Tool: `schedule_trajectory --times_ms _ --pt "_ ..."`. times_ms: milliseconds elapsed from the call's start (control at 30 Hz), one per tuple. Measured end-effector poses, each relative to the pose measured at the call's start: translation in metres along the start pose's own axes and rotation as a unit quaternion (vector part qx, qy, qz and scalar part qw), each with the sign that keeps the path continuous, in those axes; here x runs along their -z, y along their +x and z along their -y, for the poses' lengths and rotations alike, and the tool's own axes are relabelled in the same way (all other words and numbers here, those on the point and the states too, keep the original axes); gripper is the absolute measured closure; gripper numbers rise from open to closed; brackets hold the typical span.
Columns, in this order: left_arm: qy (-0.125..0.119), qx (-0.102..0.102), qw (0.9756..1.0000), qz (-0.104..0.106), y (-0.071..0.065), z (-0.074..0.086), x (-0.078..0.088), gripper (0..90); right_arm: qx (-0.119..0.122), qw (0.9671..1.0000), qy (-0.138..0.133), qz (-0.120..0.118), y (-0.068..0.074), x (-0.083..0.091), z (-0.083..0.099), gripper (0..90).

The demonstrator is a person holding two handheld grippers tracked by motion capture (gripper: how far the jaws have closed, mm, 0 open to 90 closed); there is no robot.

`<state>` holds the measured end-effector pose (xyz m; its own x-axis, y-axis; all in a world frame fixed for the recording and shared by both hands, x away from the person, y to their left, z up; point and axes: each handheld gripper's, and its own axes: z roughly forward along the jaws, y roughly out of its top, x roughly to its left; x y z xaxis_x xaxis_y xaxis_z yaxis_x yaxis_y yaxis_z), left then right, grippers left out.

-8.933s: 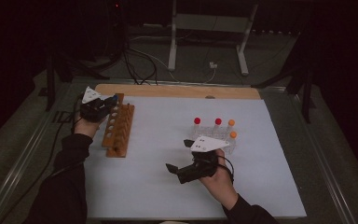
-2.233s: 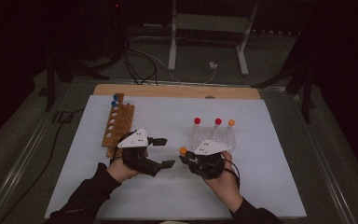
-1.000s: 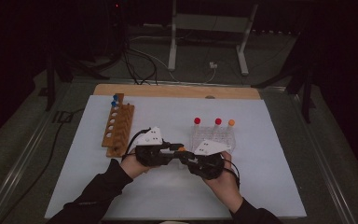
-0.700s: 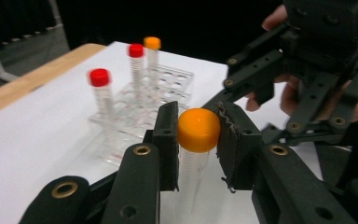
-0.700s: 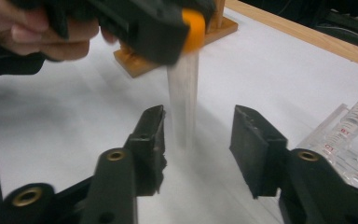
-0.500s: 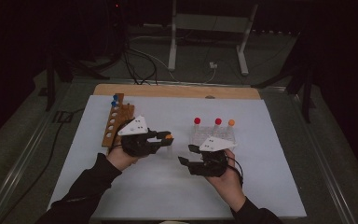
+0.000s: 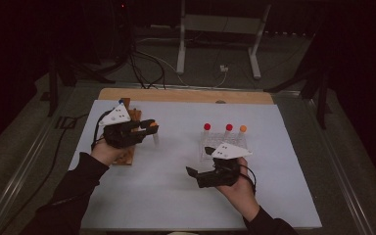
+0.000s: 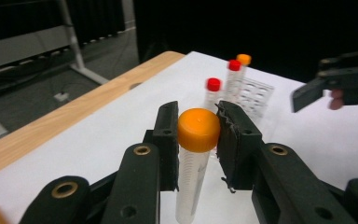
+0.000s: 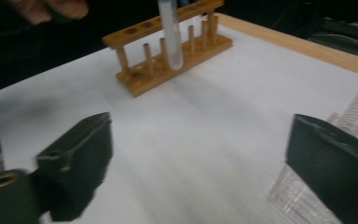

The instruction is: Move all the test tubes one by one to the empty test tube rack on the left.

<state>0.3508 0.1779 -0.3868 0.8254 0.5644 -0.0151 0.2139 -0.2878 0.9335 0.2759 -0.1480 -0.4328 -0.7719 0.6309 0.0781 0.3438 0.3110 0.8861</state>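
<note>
Left gripper (image 7: pixel 152 128), carried in the left hand (image 7: pixel 105 152) above the wooden rack (image 7: pixel 127 155), jaws clamped on an orange-capped tube (image 8: pixel 196 154) held upright. Right gripper (image 7: pixel 198 161), well right of the rack, jaws just opened wide, nothing between them; forearm entering from below.

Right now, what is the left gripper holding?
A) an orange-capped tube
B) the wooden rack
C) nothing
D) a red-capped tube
A: in the left gripper view the left gripper has its jaws shut on the cap of the orange-capped tube, which hangs clear of the white table.
</note>
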Motion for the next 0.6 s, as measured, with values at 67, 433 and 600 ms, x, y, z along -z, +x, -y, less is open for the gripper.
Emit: schedule_trajectory --times_ms 67,433,600 --pt "-0.002 0.001 0.9999 -0.011 0.005 -0.001 0.005 71.5 0.002 1.0 -0.002 -0.005 0.0 0.001 0.0 0.6" --pt "-0.011 0.015 0.9976 -0.067 0.036 -0.003 0.027 71.5 -0.002 0.9998 -0.014 -0.017 -0.003 0.006 -0.001 0.0" --pt "-0.015 0.024 0.9956 -0.09 0.049 -0.002 0.034 71.5 0.0 0.9998 -0.011 -0.019 -0.002 0.005 -0.001 0.0"
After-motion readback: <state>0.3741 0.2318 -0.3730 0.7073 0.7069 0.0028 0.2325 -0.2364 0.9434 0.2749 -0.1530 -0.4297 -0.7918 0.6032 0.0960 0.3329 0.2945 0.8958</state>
